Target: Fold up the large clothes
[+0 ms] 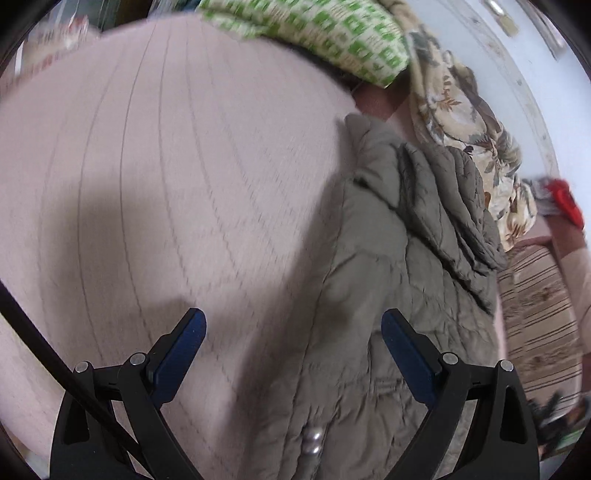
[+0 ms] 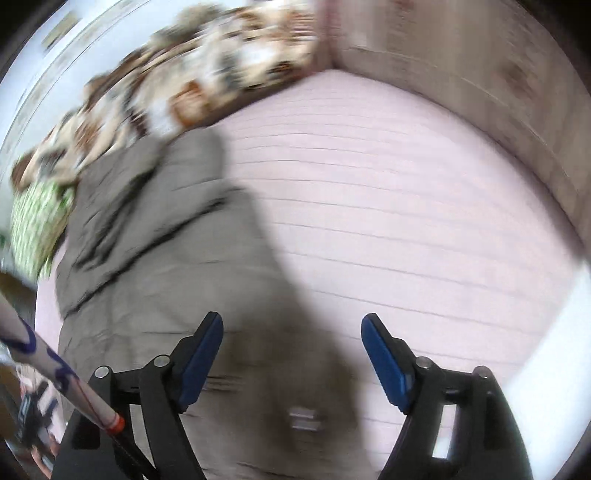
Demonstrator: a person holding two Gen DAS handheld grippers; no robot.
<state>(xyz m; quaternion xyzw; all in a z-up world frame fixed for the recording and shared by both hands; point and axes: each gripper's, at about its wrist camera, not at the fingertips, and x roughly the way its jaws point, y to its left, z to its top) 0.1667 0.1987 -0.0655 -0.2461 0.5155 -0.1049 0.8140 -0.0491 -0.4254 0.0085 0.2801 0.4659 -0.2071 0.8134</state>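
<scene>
An olive-grey padded jacket (image 1: 399,280) lies on a pale pink striped bed sheet (image 1: 166,166). It fills the lower right of the left wrist view, with metal snaps near the bottom edge. My left gripper (image 1: 293,325) is open and empty, just above the jacket's left edge. In the right wrist view the jacket (image 2: 159,258) lies left and centre, blurred. My right gripper (image 2: 291,328) is open and empty over the jacket's right edge, above the sheet (image 2: 406,203).
A green-and-white patterned cloth (image 1: 321,33) and a floral blanket (image 1: 476,147) lie along the bed's far side by a white wall. A striped cushion (image 1: 539,314) sits at right. The floral blanket (image 2: 184,81) also shows in the right wrist view.
</scene>
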